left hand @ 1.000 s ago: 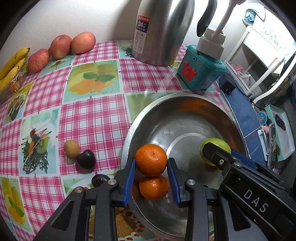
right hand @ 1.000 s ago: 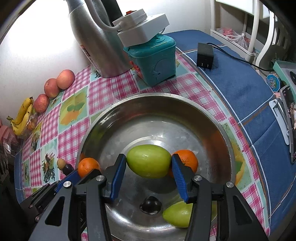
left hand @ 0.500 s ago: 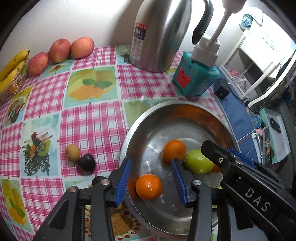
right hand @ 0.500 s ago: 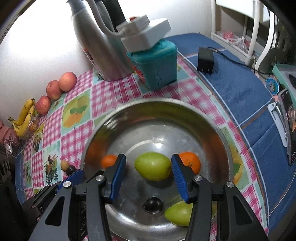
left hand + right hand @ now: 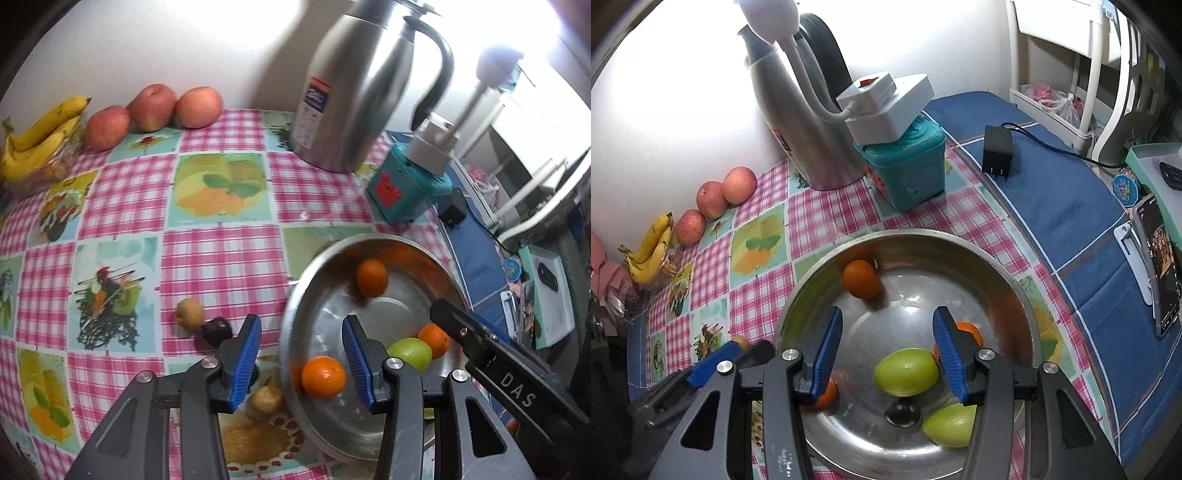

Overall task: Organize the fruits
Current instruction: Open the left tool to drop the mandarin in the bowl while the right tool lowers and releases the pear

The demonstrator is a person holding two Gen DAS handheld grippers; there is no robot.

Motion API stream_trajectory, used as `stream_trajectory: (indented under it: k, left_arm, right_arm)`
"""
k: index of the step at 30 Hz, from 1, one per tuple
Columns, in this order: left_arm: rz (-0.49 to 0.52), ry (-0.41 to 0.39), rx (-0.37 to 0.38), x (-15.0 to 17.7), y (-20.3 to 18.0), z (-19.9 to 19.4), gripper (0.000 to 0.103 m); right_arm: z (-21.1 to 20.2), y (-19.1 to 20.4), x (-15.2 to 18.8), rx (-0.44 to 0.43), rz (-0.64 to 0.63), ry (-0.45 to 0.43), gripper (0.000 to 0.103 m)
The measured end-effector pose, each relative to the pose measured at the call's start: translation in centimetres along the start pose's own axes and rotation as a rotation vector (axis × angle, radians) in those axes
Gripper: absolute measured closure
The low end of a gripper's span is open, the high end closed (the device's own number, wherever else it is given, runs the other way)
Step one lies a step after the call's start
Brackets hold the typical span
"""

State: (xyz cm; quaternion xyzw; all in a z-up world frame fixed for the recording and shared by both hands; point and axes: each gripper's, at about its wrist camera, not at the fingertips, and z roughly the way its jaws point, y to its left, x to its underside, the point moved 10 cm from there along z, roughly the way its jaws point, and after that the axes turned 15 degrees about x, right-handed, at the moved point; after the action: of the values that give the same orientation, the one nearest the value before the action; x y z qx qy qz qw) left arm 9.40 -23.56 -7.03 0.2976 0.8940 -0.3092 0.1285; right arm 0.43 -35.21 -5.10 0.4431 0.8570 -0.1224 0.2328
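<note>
Both grippers hang over the steel bowl [image 5: 1015, 280] with jaws parted and nothing between them — left gripper [image 5: 301, 356], its jaws just opened, and right gripper [image 5: 888, 349]. The oranges [image 5: 324, 376] and green fruit [image 5: 906, 372] lie loose in the bowl, gathered there for sorting — apples [image 5: 153, 107] and bananas [image 5: 40, 133] wait by the wall.

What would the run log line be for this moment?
left tool: open, empty | right tool: open, empty | steel bowl: three oranges, two green fruits, dark plum
</note>
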Motion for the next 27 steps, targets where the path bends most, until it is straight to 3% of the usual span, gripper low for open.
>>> stream_trajectory:
  k: [14,25,27]
  left_arm:
    - [-0.129,-0.101,-0.056,-1.4,5.3,-4.2,0.054]
    - [-0.143,-0.111,-0.059,-1.6,5.8,-4.8,0.053]
    - [-0.150,-0.107,-0.068,-1.4,6.0,-4.6,0.039]
  right_arm:
    - [0.5,1.5,1.1,0.011,-0.063,0.018,0.050]
    - [-0.3,2.1,0.8,0.011,-0.088,-0.002,0.050]
    - [-0.2,2.2,0.8,0.015,-0.089,-0.001,0.050]
